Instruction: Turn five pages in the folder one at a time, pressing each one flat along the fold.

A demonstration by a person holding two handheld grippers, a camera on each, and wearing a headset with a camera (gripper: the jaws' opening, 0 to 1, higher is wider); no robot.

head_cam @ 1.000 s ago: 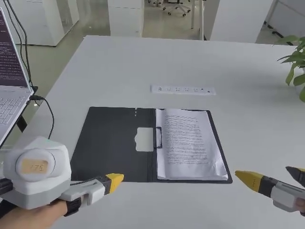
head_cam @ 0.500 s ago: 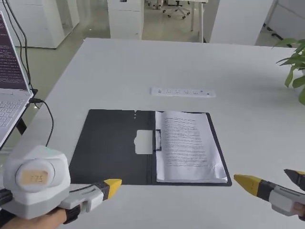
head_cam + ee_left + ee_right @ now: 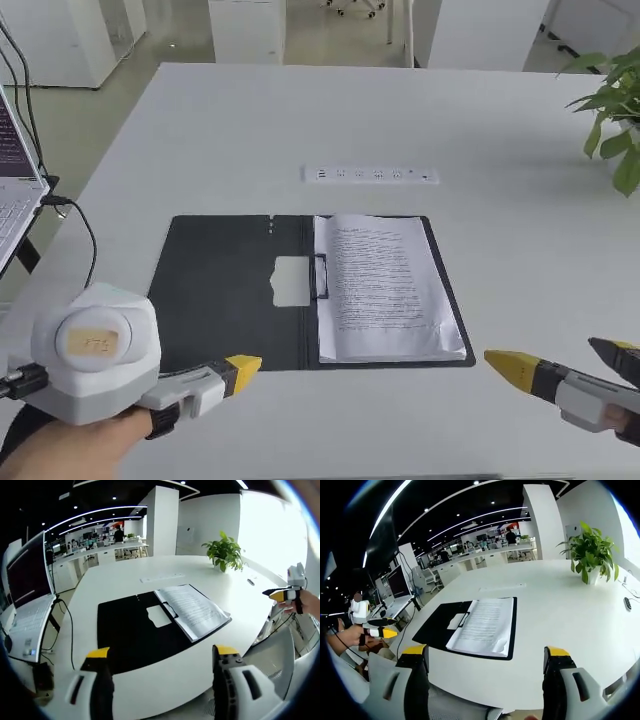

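Folder: the black folder [image 3: 225, 300] lies open and flat on the white table [image 3: 300, 110], in the middle, nearer the person's edge than the far one.
Pages: the stack of printed pages [image 3: 385, 285] sits on the right half, held at the spine by a clip [image 3: 320, 277]. The top sheet lies flat, and its near right corner [image 3: 452, 338] curls up a little.
Left half: the bare black inner cover, with 1 pale patch [image 3: 290, 281] beside the clip.
Left gripper: the left gripper [image 3: 162, 652] is low at the near left, aimed across the folder. In the head view 1 yellow tip [image 3: 243, 365] hangs just beside the folder's near edge; touching or not, I cannot tell.
Left jaws: released, the 2 tips spread wide, with the folder framed between them in the left gripper view.
Right gripper: the right gripper [image 3: 548, 354] is at the near right, to the right of the folder's near right corner and apart from it.
Right jaws: released too, with both yellow tips well apart.
Power strip: a white power strip [image 3: 370, 175] lies just beyond the folder's far edge.
Laptop: a laptop [image 3: 15, 185] is at the left edge, with a dark cable [image 3: 88, 240] trailing from it.
Plant: a green plant [image 3: 612, 105] stands at the far right.
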